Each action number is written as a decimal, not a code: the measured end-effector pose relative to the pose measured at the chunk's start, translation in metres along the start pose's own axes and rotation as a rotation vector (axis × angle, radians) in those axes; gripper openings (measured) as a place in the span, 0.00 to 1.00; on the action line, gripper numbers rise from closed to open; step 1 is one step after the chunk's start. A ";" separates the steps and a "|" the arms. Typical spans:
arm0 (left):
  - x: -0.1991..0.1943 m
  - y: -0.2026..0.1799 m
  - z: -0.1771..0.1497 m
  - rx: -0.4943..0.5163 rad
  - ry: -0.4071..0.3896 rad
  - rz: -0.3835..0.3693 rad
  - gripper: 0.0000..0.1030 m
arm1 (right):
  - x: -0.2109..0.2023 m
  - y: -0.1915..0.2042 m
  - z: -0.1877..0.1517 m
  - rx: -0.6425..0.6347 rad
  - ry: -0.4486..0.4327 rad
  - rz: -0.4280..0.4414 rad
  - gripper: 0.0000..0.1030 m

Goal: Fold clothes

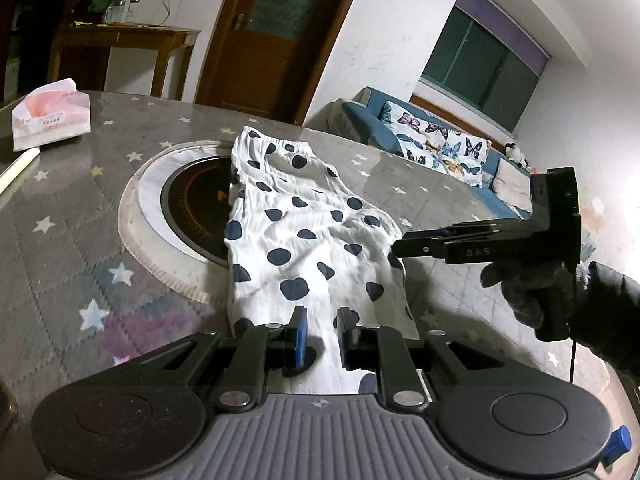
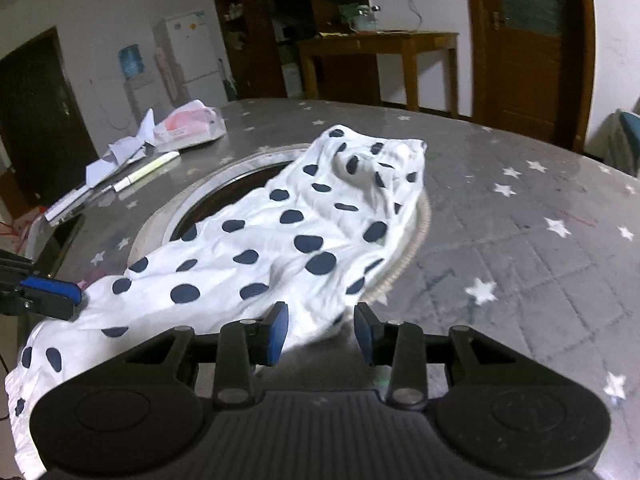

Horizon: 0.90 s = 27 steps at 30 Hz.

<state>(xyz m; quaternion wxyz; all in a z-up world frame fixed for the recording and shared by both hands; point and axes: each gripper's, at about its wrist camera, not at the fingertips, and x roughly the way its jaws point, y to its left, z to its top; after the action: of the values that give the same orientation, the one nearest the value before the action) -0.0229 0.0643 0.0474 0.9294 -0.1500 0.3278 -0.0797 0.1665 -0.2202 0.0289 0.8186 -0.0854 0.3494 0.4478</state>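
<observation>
- The garment point(image 1: 304, 240), thin and limp, lay ahead of both grippers on the table point(image 1: 80, 260).
- Left gripper point(image 1: 322, 336) pinched its near hem.
- Right gripper point(image 2: 321, 334) stood unclamped at the edge; best grabbed there.

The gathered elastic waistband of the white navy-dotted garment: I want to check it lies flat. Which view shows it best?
The left wrist view: the gathered elastic waistband faces the camera, its ruffled edge clear. In the right wrist view the waistband is bunched and foreshortened.
</observation>
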 end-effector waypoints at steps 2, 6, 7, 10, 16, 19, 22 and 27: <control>0.003 0.000 0.001 0.004 0.003 0.007 0.17 | 0.006 -0.003 0.000 -0.003 -0.010 0.016 0.35; 0.012 0.002 0.005 0.004 0.016 0.006 0.17 | 0.013 -0.006 -0.002 -0.004 -0.032 0.060 0.34; 0.014 0.002 0.005 0.003 0.021 0.008 0.17 | 0.014 -0.005 -0.002 -0.012 -0.033 0.070 0.29; 0.023 0.002 0.004 0.000 0.042 0.013 0.17 | 0.016 -0.004 -0.004 -0.033 -0.023 0.082 0.17; 0.033 0.006 0.000 0.005 0.073 0.036 0.17 | -0.003 -0.005 -0.001 -0.076 -0.022 0.030 0.06; 0.036 0.011 -0.002 0.001 0.081 0.044 0.17 | -0.009 -0.005 -0.003 -0.112 -0.004 -0.017 0.05; 0.035 0.012 -0.003 0.011 0.082 0.050 0.17 | -0.005 -0.005 -0.007 -0.118 0.034 -0.043 0.07; 0.024 0.006 0.005 0.034 0.051 0.040 0.17 | -0.015 -0.008 0.008 -0.097 -0.004 -0.088 0.13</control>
<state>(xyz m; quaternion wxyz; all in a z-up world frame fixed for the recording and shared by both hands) -0.0010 0.0647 0.0348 0.9245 -0.1258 0.3530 -0.0706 0.1712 -0.2310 0.0432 0.8331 -0.1394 0.3217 0.4279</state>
